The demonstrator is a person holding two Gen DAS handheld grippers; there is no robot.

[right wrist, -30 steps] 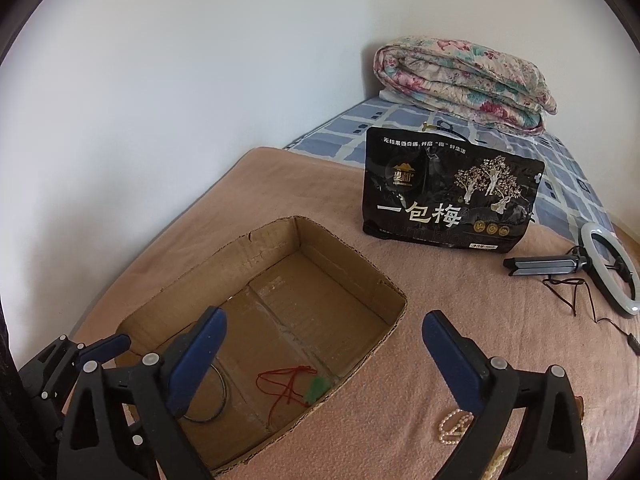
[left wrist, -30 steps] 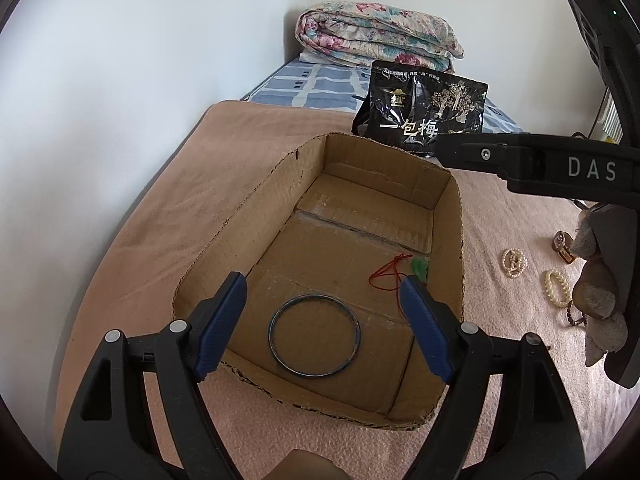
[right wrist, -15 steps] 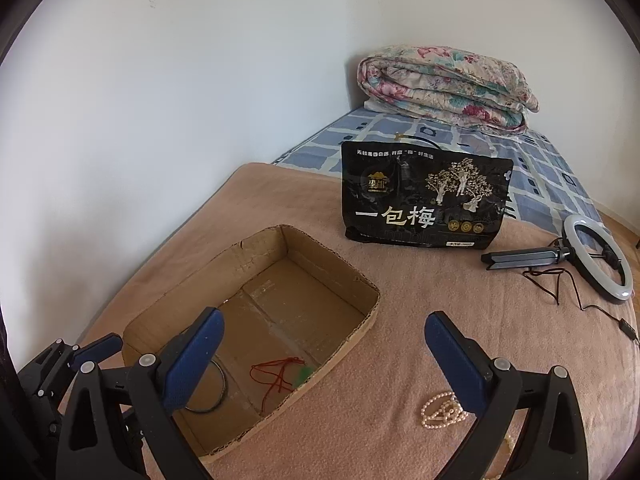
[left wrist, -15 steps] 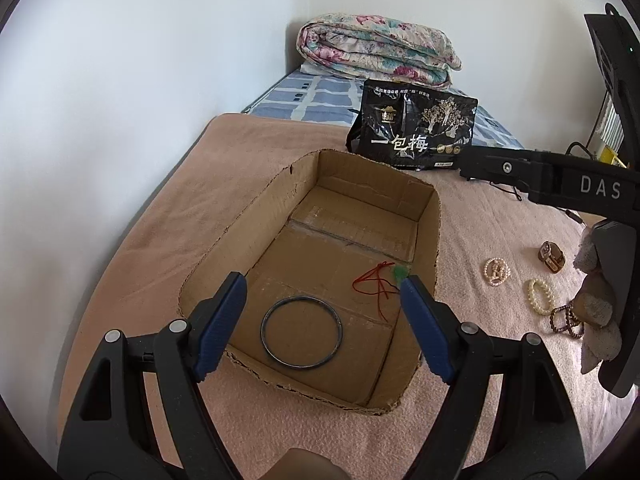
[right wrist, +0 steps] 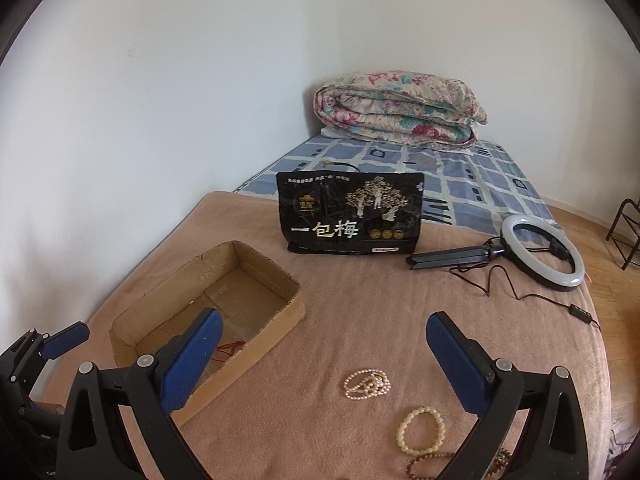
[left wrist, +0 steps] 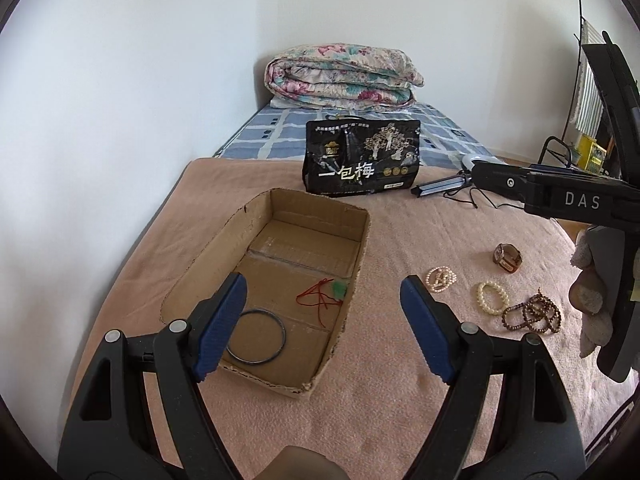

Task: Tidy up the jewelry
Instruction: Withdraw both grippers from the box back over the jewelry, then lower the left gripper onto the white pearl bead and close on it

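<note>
Jewelry lies on the pink blanket (right wrist: 360, 300) of the bed. Inside the cardboard box (left wrist: 352, 256) are a dark ring (left wrist: 256, 337) and a red string (left wrist: 318, 300). Beside the box lie a pearl bracelet (right wrist: 367, 385), a cream bracelet (right wrist: 420, 431) and brown beads (left wrist: 532, 314). Left gripper (left wrist: 322, 316) and right gripper (right wrist: 320, 364) both have jaws spread wide, holding nothing.

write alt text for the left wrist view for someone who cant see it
An open, empty left claw hangs over a shallow cardboard box on a pink blanket; the box holds a dark bangle and a red cord with a green pendant. Bead bracelets and a watch lie right of it.
</note>
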